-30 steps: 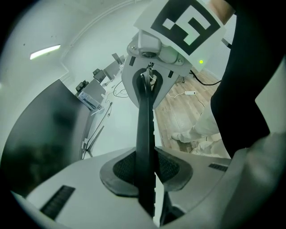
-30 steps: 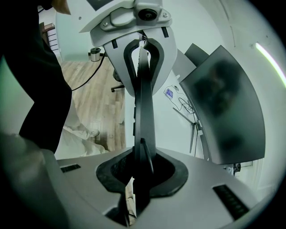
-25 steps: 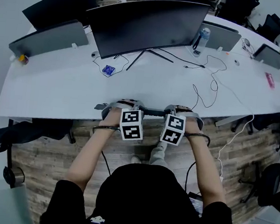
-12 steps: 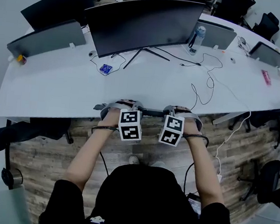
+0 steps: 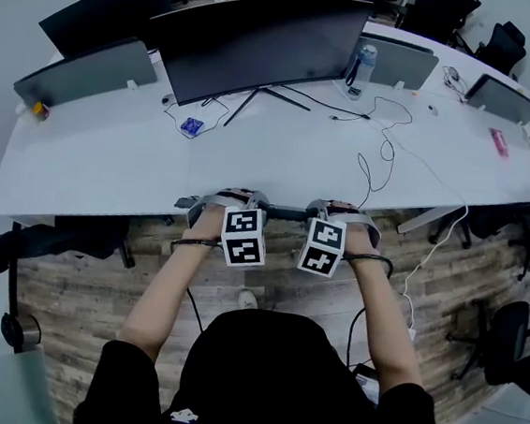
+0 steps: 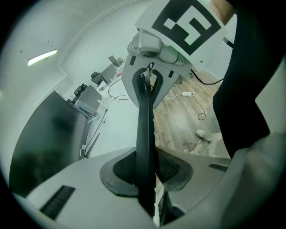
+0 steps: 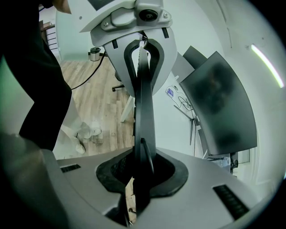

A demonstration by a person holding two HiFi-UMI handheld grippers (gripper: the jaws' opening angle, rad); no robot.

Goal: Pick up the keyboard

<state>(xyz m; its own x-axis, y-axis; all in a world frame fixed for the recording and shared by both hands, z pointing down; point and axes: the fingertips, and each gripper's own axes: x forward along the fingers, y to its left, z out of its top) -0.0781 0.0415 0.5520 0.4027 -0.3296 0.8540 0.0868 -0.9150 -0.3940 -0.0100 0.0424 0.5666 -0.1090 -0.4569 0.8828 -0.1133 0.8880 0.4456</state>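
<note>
At the tabletop's [image 5: 110, 162] near edge, the left gripper [image 6: 144, 179] and right gripper [image 7: 139, 179] each pinch the keyboard [image 5: 286, 213]. Paired grips likely balance it.

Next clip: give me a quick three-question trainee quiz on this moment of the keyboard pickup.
1. True or false: the keyboard lies flat on the desk.
2. What does the left hand-held gripper clamp? A) a cable B) the keyboard C) nothing
3. How many hand-held grippers grip the keyboard?

Key:
1. False. It is held edge-on at the desk's edge.
2. B.
3. Two. The right hand-held gripper is shut on it too.
</note>
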